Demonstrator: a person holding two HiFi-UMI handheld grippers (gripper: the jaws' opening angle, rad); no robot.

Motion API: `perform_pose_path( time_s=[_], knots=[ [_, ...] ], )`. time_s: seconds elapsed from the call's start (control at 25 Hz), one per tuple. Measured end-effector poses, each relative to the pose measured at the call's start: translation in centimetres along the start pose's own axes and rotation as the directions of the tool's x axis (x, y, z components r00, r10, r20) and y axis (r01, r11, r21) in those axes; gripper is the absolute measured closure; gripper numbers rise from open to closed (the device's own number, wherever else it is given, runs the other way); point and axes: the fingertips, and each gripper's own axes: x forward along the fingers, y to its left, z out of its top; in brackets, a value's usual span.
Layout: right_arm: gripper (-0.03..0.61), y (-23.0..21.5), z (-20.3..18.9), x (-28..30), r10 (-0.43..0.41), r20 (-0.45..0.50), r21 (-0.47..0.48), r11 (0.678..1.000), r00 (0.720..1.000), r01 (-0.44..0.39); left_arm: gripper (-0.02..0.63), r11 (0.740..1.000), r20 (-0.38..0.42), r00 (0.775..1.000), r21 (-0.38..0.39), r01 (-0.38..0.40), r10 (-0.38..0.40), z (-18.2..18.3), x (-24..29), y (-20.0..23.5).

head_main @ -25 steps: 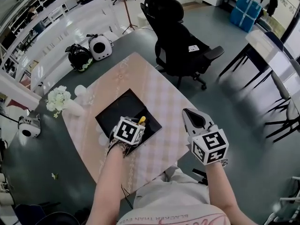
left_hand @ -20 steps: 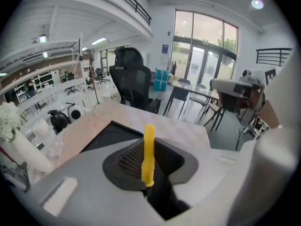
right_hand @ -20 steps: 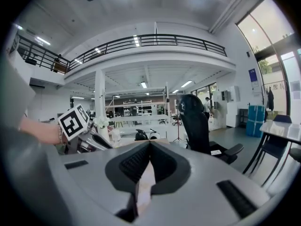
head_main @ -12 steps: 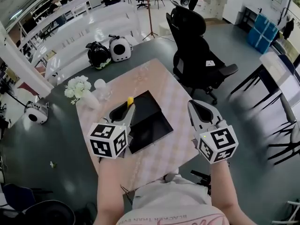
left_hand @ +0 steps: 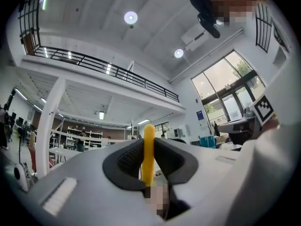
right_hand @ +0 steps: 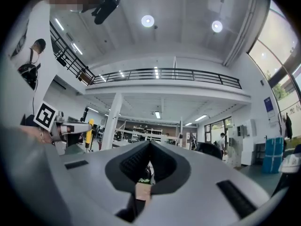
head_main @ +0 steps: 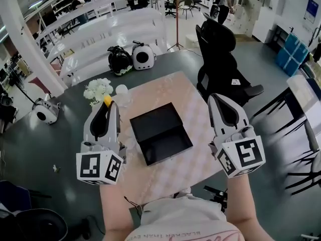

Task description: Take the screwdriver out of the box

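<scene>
The black box (head_main: pixel 160 133) lies open on the pink checked table (head_main: pixel 190 169), and I see nothing inside it. My left gripper (head_main: pixel 106 106) is held up to the left of the box, pointing away at about level. It is shut on the yellow screwdriver (head_main: pixel 107 100), whose handle sticks up between the jaws. In the left gripper view the screwdriver (left_hand: pixel 149 154) stands upright in that gripper (left_hand: pixel 148 144). My right gripper (head_main: pixel 217 98) hovers right of the box, shut and empty. In its own view the right gripper (right_hand: pixel 149 146) has its jaws together, and the left gripper (right_hand: pixel 70 128) shows with the screwdriver (right_hand: pixel 89 133).
A black office chair (head_main: pixel 220 59) stands behind the table's far right corner. White flowers (head_main: pixel 98 89) sit at the table's far left corner. A helmet (head_main: pixel 119 60) and a white pod-shaped case (head_main: pixel 143 56) lie on the floor beyond. Desks and chairs stand at the right.
My left gripper has risen out of the box with the screwdriver and swung from pointing down to level, ending left of the box. The right gripper has also risen.
</scene>
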Motion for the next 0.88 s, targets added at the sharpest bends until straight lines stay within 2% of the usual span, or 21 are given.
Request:
perform_pose_path(
  time_s=[0.16, 0.44, 0.88],
  knots=[
    [0.574, 0.7, 1.8, 0.7, 0.015, 0.042, -0.039, 0.999, 0.999, -0.013, 0.537, 0.998, 0.061, 0.996, 0.034, -0.061, 0.059, 1.9, -1.0, 0.9],
    [0.574, 1.5, 2.4, 1.6, 0.047, 0.051, -0.048, 0.998, 0.998, -0.044, 0.537, 0.993, 0.055, 0.994, 0.066, -0.094, 0.09, 2.7, -1.1, 1.4],
    [0.574, 0.7, 4.1, 2.5, 0.033, 0.084, -0.073, 0.997, 0.996, -0.027, 0.537, 0.993, 0.065, 0.994, 0.078, -0.088, 0.083, 4.6, 0.5, 1.7]
  ],
)
